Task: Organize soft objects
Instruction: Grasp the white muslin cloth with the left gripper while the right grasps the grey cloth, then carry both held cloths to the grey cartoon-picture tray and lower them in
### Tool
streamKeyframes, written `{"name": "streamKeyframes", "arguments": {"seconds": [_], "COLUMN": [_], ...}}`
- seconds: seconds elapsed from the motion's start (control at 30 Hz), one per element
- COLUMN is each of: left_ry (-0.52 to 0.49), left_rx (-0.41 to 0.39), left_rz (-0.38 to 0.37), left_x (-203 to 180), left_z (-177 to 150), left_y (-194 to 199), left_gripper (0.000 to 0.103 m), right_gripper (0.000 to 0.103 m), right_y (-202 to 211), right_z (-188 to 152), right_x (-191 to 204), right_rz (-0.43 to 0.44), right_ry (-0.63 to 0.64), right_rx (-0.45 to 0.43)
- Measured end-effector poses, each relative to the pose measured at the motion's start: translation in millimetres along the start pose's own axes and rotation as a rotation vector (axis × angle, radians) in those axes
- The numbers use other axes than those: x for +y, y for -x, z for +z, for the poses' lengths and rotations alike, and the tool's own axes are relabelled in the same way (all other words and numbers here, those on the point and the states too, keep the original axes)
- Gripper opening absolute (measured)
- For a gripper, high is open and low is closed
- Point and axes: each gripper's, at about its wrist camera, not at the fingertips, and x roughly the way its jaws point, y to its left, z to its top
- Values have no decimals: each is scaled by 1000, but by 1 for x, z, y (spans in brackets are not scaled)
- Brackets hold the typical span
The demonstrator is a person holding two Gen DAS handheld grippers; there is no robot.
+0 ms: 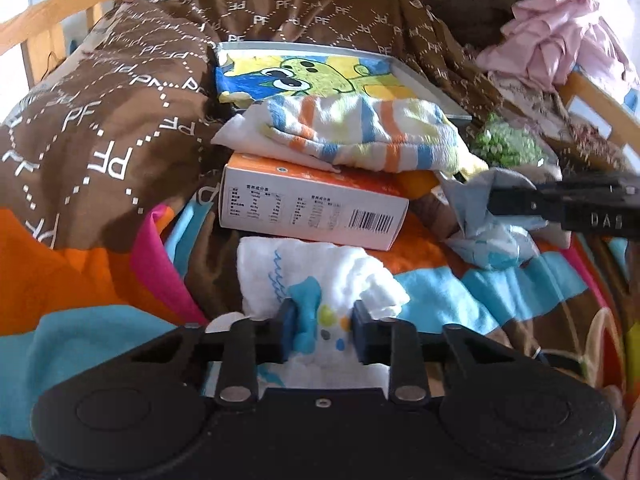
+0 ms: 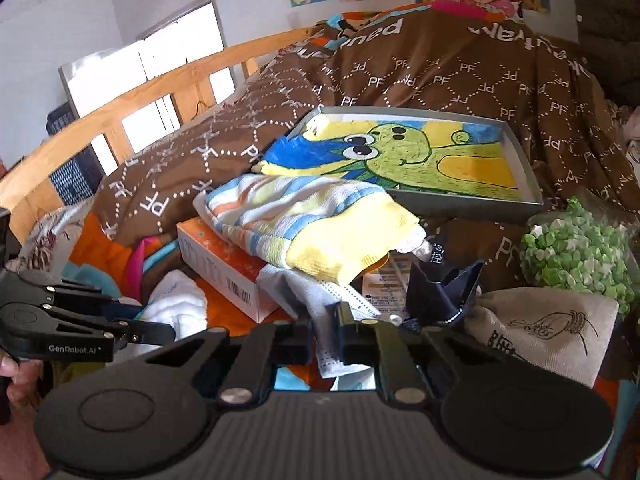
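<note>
Soft objects lie heaped on a brown quilt (image 2: 440, 80) covering the bed: beyond both jaws, a striped towel (image 1: 360, 136) drapes an orange box (image 1: 312, 212). Left gripper (image 1: 322, 332) jaws pinch a white cloth (image 1: 316, 280); right gripper (image 2: 324, 340) jaws clamp a pale blue face mask (image 2: 340, 300).

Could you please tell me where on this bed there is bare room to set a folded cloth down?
The clearest patch is the orange and blue quilt left of the white printed cloth and orange-and-white carton. A smaller blue strip lies right of that cloth. It is crowded around the striped towel, framed frog picture and green paper stars.
</note>
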Motion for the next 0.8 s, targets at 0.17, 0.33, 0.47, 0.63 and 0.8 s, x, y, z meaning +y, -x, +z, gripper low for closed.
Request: {"name": "streamKeyframes", "arguments": {"seconds": [0.17, 0.33, 0.47, 0.63, 0.8], "left_ry": [94, 139, 156, 154, 189], "left_rx": [-51, -167, -267, -393, -565], "left_rz": [-56, -97, -133, -164, -151], "left_x": [7, 7, 5, -1, 1], "left_z": [3, 6, 9, 11, 23], "left_y": [10, 30, 47, 66, 80], "left_gripper": [21, 19, 19, 19, 19], "right_gripper": [9, 9, 9, 9, 9], "right_y": [26, 53, 66, 71, 61], "right_z": [0, 2, 3, 5, 21], "right_x": [-14, -25, -29, -27, -18], "right_rz": [73, 124, 164, 156, 76], "right_ry": [-132, -191, -208, -185, -134], "right_rx": [-72, -177, -268, -367, -470]}}
